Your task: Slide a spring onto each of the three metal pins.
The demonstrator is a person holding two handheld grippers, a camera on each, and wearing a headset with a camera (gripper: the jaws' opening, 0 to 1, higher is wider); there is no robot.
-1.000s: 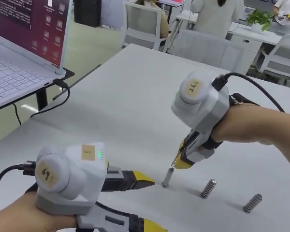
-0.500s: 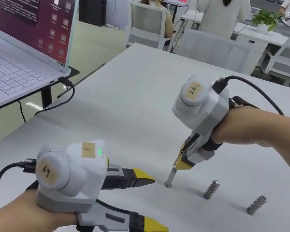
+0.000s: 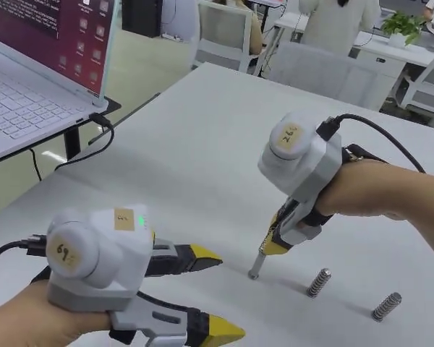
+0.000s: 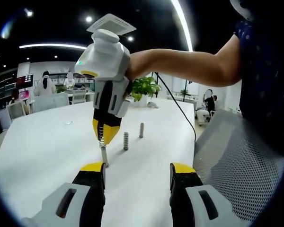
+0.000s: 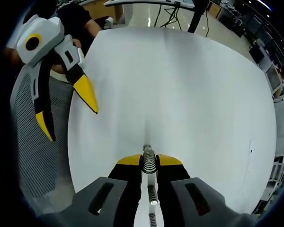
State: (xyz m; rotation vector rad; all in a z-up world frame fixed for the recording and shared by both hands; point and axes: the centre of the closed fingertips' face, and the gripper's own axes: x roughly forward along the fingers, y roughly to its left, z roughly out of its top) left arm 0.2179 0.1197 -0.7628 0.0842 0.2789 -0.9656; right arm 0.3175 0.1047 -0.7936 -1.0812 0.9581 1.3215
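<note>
The right gripper (image 3: pixel 273 246) pinches a spring (image 5: pixel 149 161) just above the bare pin (image 3: pixel 255 268), aligned for threading. The left gripper (image 3: pixel 228 296) has its fingers wide.

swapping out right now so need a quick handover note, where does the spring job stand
Right hand-held gripper: shut on the last spring, held end-down right over the bare pin; the spring is not yet down on it.
Left hand-held gripper: open, holding nothing, beside the bare pin without touching it.
Done: the middle pin and the end pin each wear a spring, standing in a row on the white table.
Left: lower the last spring down the bare pin, then open the right hand-held gripper.
</note>
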